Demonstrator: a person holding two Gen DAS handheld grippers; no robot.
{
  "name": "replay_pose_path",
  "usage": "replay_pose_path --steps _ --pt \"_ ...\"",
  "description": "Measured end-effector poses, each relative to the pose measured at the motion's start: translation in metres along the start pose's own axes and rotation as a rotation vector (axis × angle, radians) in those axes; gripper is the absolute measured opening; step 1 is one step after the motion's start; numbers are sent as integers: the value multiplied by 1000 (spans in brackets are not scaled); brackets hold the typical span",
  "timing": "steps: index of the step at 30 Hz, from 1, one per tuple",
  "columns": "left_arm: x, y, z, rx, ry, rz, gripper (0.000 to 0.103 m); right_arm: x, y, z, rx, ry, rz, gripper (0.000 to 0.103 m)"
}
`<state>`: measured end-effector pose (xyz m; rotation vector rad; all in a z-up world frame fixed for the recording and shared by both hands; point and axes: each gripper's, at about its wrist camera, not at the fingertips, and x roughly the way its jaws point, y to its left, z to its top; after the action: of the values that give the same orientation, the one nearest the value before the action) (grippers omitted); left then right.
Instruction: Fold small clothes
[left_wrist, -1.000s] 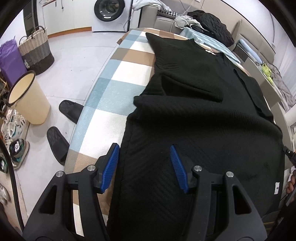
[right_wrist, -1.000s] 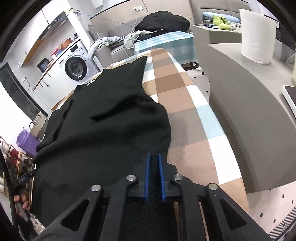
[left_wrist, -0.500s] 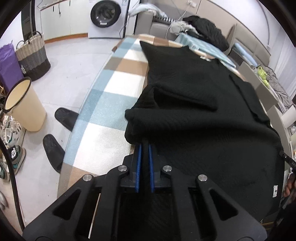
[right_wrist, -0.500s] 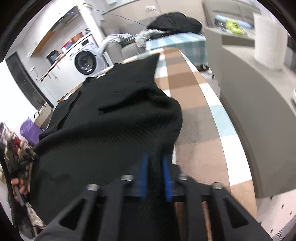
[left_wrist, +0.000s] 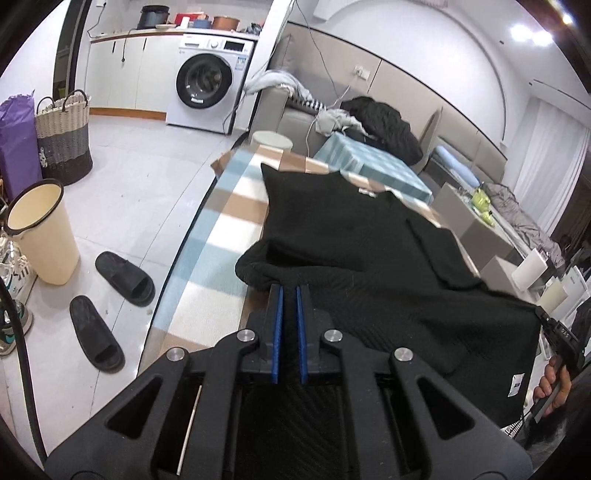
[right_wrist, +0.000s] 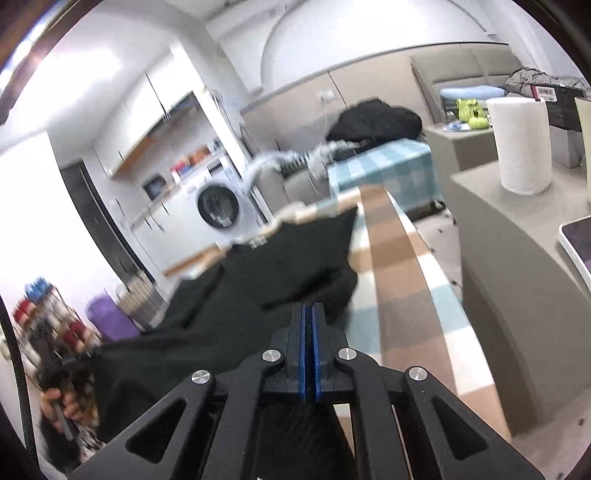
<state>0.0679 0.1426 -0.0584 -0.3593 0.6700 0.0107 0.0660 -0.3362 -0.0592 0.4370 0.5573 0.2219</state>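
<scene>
Left wrist view: the left claw (left_wrist: 290, 295) is closed to a narrow slit on the near hem of the black knit garment (left_wrist: 354, 236), the cloth pinched between its blue pads (left_wrist: 279, 325) and bunched into a roll just ahead of the tips. Right wrist view: the right claw (right_wrist: 308, 314) is likewise clamped on the same hem at the opposite corner, the pads almost touching with dark cloth (right_wrist: 273, 280) passing between them; this view is blurred by motion. Ahead of both claws the garment lies lengthwise on the checked worktop (left_wrist: 221, 236), its far end with the neck label flat, and a sleeve already laid inward over the body. The near hem appears raised off the worktop. Progress, as judged: the sleeves seem turned in, and the lengthwise fold (hem carried towards the collar) looks only begun; laying the hem down, squaring the edges and any second fold remain. Beyond the worktop to the left claw's left: slippers (left_wrist: 110, 306), a cream bin (left_wrist: 40, 229), a washing machine (left_wrist: 207, 88)
</scene>
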Motion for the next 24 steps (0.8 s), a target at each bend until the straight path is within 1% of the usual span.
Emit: replay_pose_path --steps 1,3,4,6,7,8,10,11,12,13,15,16,18,19,20,21,22,23,24 --pt "-3 1 3 -8 -7 -7 5 0 2 3 -3 -9 -17 3" --pt "-2 4 9 -25 -9 -27 5 0 2 5 5 -10 -17 3" --pt "-2 4 11 -27 -9 -26 5 2 2 7 15 -6 -13 3" --pt "2 2 15 -18 -5 -24 5 7 8 10 -12 8 -41 3" --pt "5 2 16 -13 -1 -16 5 10 11 10 -26 21 -52 3" --pt "9 1 16 -12 6 -16 5 16 12 10 -38 64 -67 4" --pt "14 1 16 -15 19 -20 5 25 6 6 -15 135 -63 15" --pt "17 1 14 -15 25 -18 5 28 1 2 4 173 -59 32" --pt "19 1 13 -14 30 -16 5 30 -4 -2 36 206 -66 46" --pt "22 1 12 -15 33 -16 5 31 -12 -11 83 240 -56 48" --pt "26 2 10 -18 39 -14 5 32 -16 -16 99 256 -45 50" --pt "29 3 9 -21 41 -15 5 34 -18 -20 104 280 -40 50" --pt "31 4 8 -23 45 -18 5 42 -17 -30 105 332 -32 50" --pt "31 4 7 -23 47 -18 5 45 -14 -34 95 335 -2 49" --pt "31 4 7 -21 47 -22 5 46 -9 -37 70 328 25 32" --pt "29 4 6 -17 46 -25 5 46 -2 -38 31 314 44 9" --pt "27 3 6 -12 42 -29 5 42 10 -39 -44 294 73 6" --pt "24 2 6 -7 40 -34 5 39 17 -39 -92 284 96 5" --pt "22 2 6 -1 40 -38 5 26 28 -36 -148 234 165 4"
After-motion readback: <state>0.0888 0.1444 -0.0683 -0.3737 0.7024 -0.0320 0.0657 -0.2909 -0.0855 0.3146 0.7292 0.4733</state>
